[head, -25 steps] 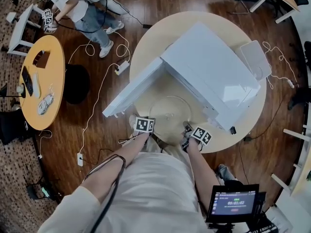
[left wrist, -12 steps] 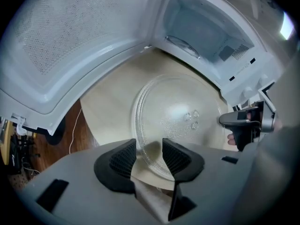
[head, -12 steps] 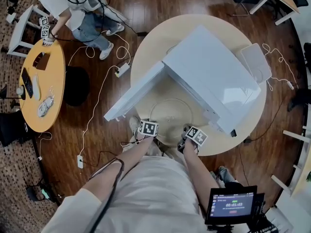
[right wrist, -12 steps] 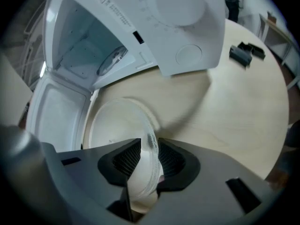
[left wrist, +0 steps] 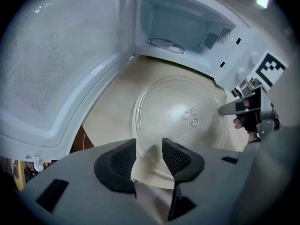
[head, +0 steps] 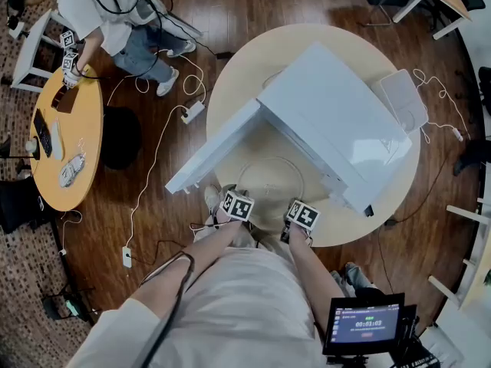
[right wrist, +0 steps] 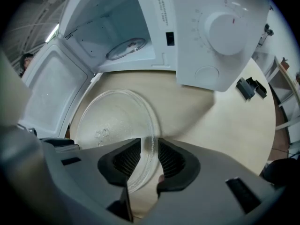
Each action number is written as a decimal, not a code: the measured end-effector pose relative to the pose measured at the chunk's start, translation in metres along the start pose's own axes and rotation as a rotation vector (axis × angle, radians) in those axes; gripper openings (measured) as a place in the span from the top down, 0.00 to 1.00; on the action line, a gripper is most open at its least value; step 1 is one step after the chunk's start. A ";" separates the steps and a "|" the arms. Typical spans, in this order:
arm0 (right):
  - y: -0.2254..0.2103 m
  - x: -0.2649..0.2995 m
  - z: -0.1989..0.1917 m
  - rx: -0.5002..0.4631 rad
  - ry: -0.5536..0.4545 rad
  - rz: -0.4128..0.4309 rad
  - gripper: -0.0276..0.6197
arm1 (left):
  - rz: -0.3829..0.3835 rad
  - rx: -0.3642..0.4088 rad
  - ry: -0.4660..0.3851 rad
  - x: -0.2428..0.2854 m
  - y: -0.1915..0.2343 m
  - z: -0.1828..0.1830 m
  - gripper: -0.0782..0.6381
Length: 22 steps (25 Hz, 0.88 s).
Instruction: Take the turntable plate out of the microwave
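Note:
The clear glass turntable plate (head: 268, 179) lies flat on the round table (head: 230, 75), in front of the white microwave (head: 337, 121) with its door (head: 215, 152) swung wide. Both grippers point steeply down at the plate's near edge. My left gripper (head: 239, 202) is open, and the plate (left wrist: 187, 116) has its rim running through the gap of my left gripper (left wrist: 149, 142) without being pinched. My right gripper (head: 301, 211) has just been opening. In its own view the plate (right wrist: 117, 121) has its rim standing free between the parted pads of my right gripper (right wrist: 150, 142).
The roller ring (left wrist: 166, 45) stays on the microwave floor. A white flat pad (head: 403, 94) lies at the table's far right. The table edge runs just under my hands. Another person (head: 115, 6) stands by an orange side table (head: 69, 129); cables trail over the floor.
Both marker cubes have rolled and drawn a little closer together at the plate's near edge. The plate stays on the table. The person at the back has leaned over the orange table.

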State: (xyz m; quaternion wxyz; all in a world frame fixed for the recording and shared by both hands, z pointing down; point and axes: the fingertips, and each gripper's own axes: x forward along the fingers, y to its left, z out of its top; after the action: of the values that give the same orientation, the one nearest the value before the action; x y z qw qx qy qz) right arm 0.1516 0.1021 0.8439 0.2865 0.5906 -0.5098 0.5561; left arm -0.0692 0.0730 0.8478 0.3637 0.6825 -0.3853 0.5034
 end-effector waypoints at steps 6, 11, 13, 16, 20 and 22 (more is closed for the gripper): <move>-0.012 -0.008 0.018 -0.065 -0.087 -0.009 0.80 | 0.001 0.035 -0.061 -0.009 0.003 0.011 0.67; -0.022 -0.017 0.031 -0.136 -0.159 -0.007 0.80 | 0.001 0.065 -0.076 -0.015 -0.002 0.013 0.67; -0.025 -0.022 0.034 -0.153 -0.181 0.001 0.80 | -0.007 0.062 -0.089 -0.018 -0.004 0.014 0.67; -0.027 -0.036 0.032 -0.140 -0.210 0.005 0.80 | -0.037 0.059 -0.124 -0.032 -0.008 0.015 0.67; -0.033 -0.059 0.030 -0.094 -0.255 0.008 0.80 | -0.104 0.045 -0.176 -0.054 -0.019 0.018 0.67; -0.036 -0.066 0.032 -0.079 -0.278 0.014 0.80 | -0.124 0.062 -0.211 -0.061 -0.024 0.024 0.67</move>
State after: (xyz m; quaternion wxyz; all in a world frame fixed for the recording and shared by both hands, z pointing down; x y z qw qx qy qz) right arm 0.2054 0.1035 0.7825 0.2323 0.6467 -0.5700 0.4505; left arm -0.0496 0.0722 0.7809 0.3302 0.7650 -0.3628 0.4173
